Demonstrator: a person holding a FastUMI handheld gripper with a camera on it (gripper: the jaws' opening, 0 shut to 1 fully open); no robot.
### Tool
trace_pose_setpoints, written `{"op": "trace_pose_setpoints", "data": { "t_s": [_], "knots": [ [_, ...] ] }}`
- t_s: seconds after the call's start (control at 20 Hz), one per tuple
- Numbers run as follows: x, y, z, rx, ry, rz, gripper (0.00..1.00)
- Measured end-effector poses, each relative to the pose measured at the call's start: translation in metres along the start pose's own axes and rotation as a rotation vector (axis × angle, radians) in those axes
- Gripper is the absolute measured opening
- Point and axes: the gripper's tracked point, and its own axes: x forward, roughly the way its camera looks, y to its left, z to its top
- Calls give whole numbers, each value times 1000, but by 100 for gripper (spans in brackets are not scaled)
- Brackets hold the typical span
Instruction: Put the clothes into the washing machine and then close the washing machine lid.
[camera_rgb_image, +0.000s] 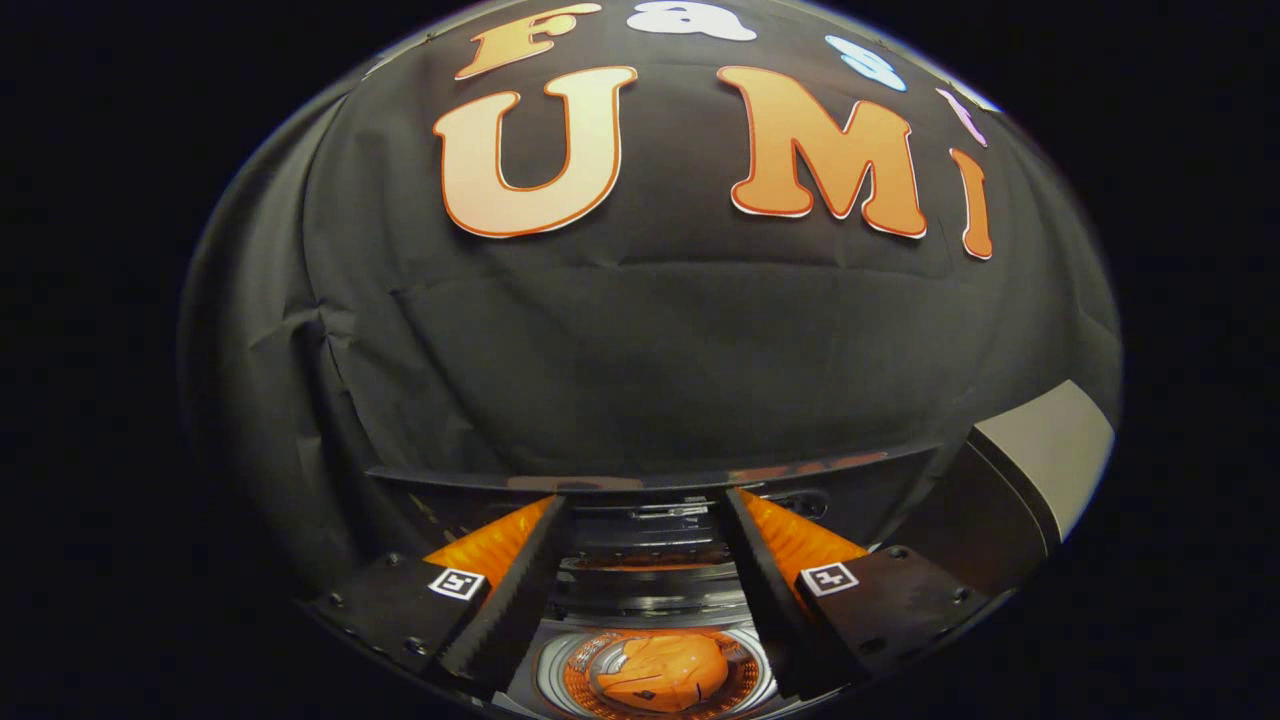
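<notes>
My gripper (645, 500) is open, its two fingers spread wide with nothing pressed between them. Below them is the washing machine, whose dark glossy lid (650, 482) shows as a long edge running across right at the fingertips. Between the fingers, close to their bases, I look down into the round drum (552, 672), where an orange garment (662, 672) lies bunched in the middle. Ribbed dark parts of the machine's top (650, 575) lie between the drum and the lid's edge. I cannot tell whether the fingers touch the lid.
The black cloth wall (650, 350) rises close behind the machine. A pale grey flat panel (1055, 455) with a dark side sticks out beyond the right finger.
</notes>
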Motion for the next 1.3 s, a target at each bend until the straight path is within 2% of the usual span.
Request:
{"op": "trace_pose_setpoints", "data": {
  "t_s": [0.6, 0.8, 0.95, 1.2, 1.3],
  "knots": [
    [14, 1, 8, -3, 35, -1, 99],
    [-11, -5, 8, 17, 56, 15, 99],
    [-27, -5, 36, 9, -4, 17, 99],
    [11, -4, 68, 15, -3, 21, 99],
    [32, 1, 70, 33, 38, 34, 99]
  ]
}}
